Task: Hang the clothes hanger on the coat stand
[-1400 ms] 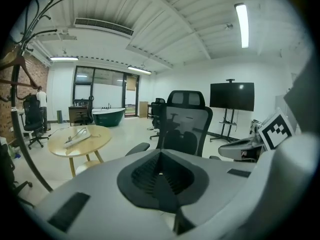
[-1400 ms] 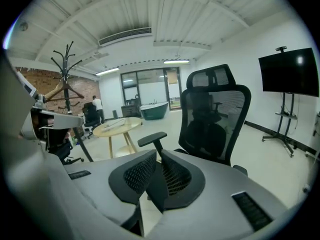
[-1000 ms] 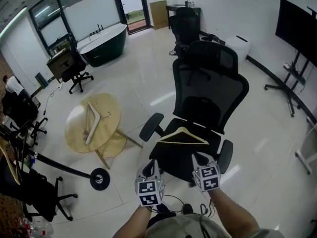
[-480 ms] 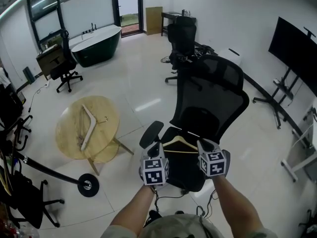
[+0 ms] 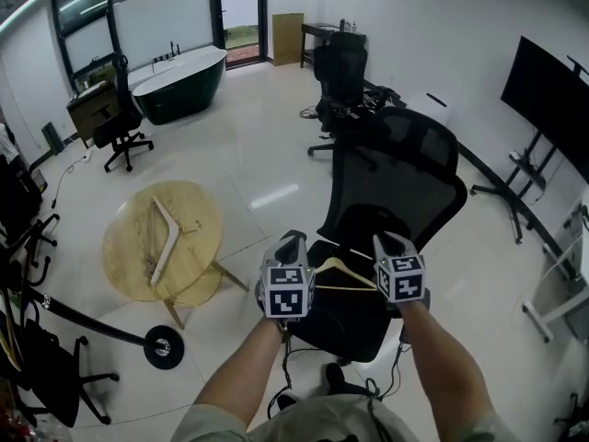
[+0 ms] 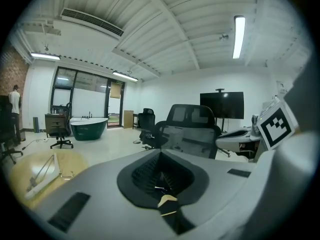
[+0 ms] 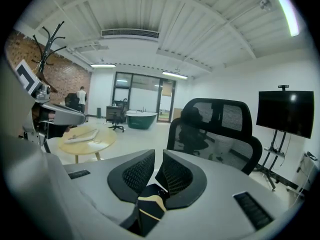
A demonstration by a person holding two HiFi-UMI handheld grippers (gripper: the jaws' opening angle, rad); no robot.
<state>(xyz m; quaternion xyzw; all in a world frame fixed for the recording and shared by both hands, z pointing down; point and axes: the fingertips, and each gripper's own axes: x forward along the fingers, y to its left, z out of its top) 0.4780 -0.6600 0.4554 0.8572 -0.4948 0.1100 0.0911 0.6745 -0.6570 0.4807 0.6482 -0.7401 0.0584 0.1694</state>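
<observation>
Head view: left tool (image 5: 291, 247) clamps hanger (image 5: 342, 267); right tool (image 5: 388, 245) too, jaws just opening.

A round wooden table (image 5: 129, 247) on a shiny white floor (image 5: 267, 164)
It stood at the left of the frame, and one pale wooden hanger (image 5: 173, 232) lay flat on top.

The hanger (image 5: 342, 289) is pale tan, the chair (image 5: 396, 187) black mesh, the bathtub (image 5: 179, 79) dark green
</observation>
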